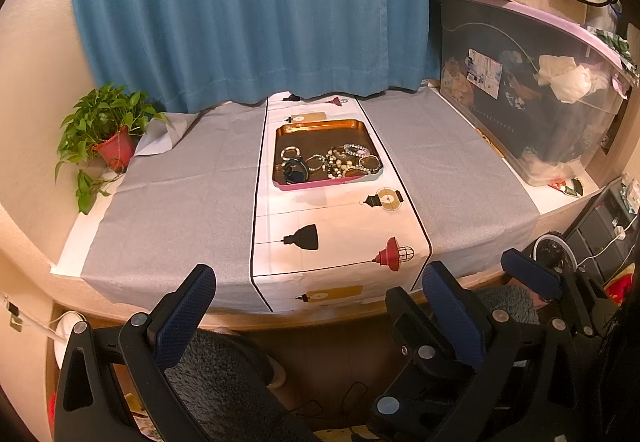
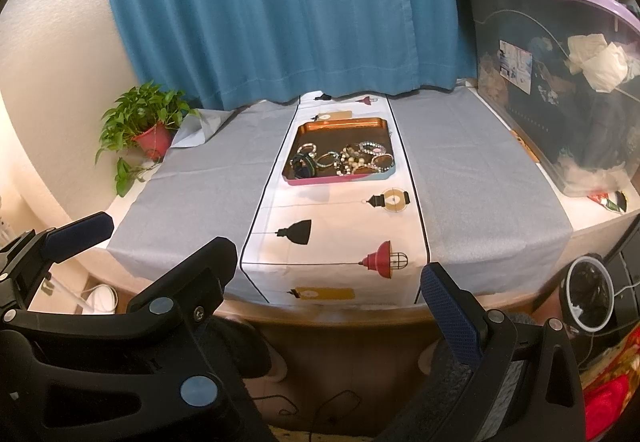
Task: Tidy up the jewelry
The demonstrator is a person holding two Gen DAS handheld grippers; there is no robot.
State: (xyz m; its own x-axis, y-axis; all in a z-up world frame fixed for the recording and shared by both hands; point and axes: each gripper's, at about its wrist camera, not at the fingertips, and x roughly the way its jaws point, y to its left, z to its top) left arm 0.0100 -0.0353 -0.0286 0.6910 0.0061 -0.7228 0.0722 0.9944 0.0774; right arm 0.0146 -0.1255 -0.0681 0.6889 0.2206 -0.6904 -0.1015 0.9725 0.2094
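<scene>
Two grippers hang short of the desk's (image 1: 180, 201) near edge, both with jaws spread wide and nothing between them. The left gripper (image 1: 320, 294) and the right gripper (image 2: 332, 270) sit side by side — the right one's fingers show at the right edge of the left wrist view. Well ahead of both sets of jaws, a tray (image 1: 320, 127) rests on a lamp-printed runner (image 1: 340, 234); a tangle of beaded bracelets (image 1: 340, 161) fills its nearer half. A potted plant (image 1: 108, 129) stands far off to the left.
</scene>
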